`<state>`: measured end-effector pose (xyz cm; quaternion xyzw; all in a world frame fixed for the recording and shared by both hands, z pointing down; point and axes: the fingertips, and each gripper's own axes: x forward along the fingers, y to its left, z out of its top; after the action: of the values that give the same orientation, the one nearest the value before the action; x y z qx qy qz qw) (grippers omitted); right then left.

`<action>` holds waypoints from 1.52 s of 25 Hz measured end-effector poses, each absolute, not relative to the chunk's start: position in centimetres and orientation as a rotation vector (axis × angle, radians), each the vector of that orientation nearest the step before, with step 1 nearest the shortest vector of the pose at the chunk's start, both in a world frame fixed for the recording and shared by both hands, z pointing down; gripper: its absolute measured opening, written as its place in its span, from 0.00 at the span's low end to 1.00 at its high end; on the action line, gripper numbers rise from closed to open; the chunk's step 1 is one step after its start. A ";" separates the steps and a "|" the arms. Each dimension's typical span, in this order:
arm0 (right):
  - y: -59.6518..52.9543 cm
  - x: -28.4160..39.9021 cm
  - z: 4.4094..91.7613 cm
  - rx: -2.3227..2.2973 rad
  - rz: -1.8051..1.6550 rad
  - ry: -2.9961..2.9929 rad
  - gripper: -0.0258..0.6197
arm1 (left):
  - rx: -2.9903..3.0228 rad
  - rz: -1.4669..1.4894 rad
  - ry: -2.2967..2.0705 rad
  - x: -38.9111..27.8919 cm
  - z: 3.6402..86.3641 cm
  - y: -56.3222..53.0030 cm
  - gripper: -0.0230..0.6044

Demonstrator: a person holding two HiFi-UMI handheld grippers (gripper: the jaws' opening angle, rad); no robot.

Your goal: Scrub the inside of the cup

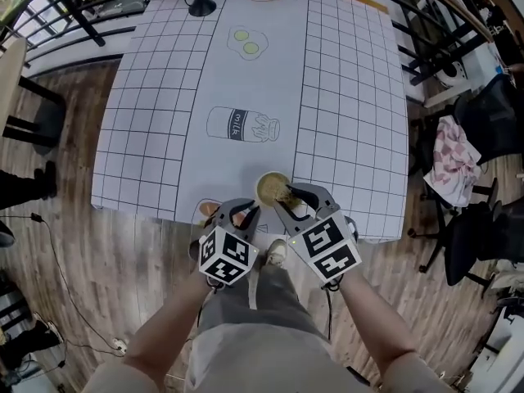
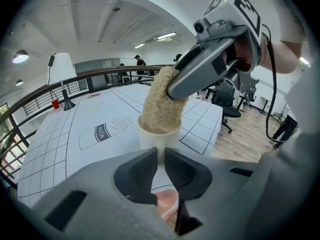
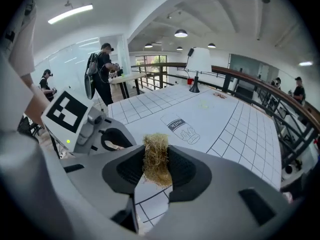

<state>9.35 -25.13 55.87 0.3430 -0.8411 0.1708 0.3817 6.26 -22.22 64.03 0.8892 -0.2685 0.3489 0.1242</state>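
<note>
A cream cup (image 1: 265, 186) stands near the table's front edge. In the left gripper view the cup (image 2: 156, 138) is just beyond my jaws, which are closed on a thin white part of it, probably its handle. My left gripper (image 1: 248, 212) is at the cup's near left side. My right gripper (image 1: 286, 198) is shut on a tan loofah scrubber (image 3: 156, 163). The scrubber (image 2: 160, 103) pokes down into the cup's mouth from above. The cup's inside is hidden by it.
The white table cloth (image 1: 352, 97) carries a grid and printed pictures: a milk bottle (image 1: 242, 125) and eggs (image 1: 247, 41). A lamp base (image 1: 201, 6) stands at the far end. Office chairs (image 1: 483, 129) are on the right, and railings (image 1: 74, 6) run past the table.
</note>
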 end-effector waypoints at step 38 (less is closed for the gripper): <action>-26.7 7.6 61.6 0.485 0.269 -1.951 0.23 | 2.678 0.905 -0.752 5.7 63.8 -22.9 0.12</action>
<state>7.60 -26.70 61.58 0.2029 -0.8165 0.1127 0.5286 5.69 -22.89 63.75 0.9102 -0.2556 0.3075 0.1081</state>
